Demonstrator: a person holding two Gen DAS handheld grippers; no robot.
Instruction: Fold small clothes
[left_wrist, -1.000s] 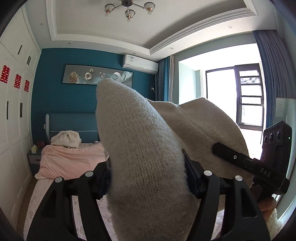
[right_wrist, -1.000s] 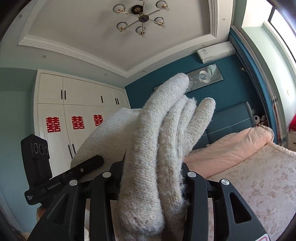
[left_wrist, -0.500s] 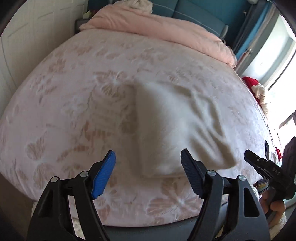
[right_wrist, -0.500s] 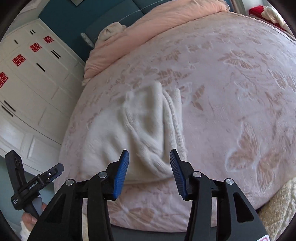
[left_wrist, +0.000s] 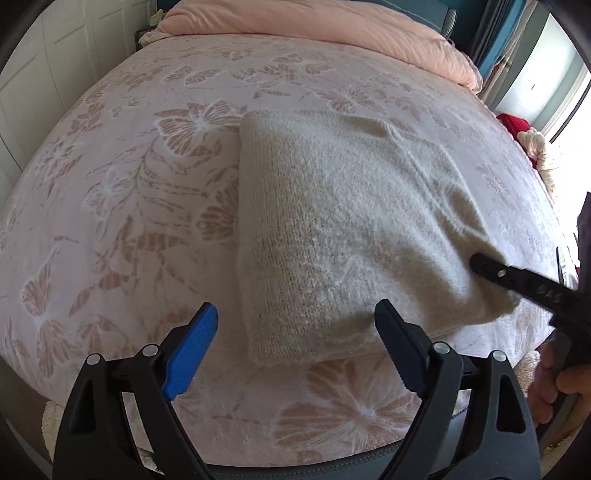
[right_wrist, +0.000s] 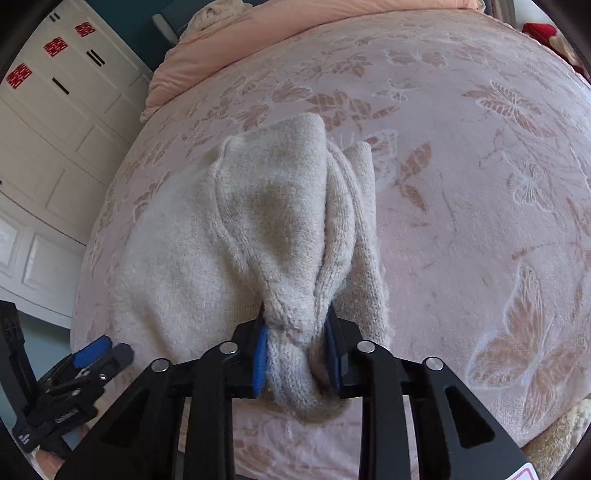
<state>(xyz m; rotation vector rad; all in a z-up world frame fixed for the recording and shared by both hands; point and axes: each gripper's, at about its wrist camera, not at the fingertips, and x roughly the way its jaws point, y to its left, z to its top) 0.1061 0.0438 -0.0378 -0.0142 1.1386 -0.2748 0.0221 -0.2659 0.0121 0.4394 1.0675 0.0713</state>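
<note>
1. Cream knit garment (right_wrist: 258, 229): a bunched fold of its near edge sits between the blue pads of the right gripper (right_wrist: 297, 356), whose jaws are closing and pinch the wool tight.
2. The left gripper (left_wrist: 295, 354) has its jaws opening, spread wide with nothing pressed between them; the garment's near corner lies just beyond the pads.
3. The garment lies folded on the bed (left_wrist: 110, 184), flat on the left side, puckered and ridged where the right jaws gather it.
4. The bed carries a pink cover with butterfly and leaf patterns; a peach duvet (left_wrist: 332, 26) is heaped at its far end.
5. White wardrobe doors (right_wrist: 55, 122) with red paper cuttings stand beside the bed.
</note>
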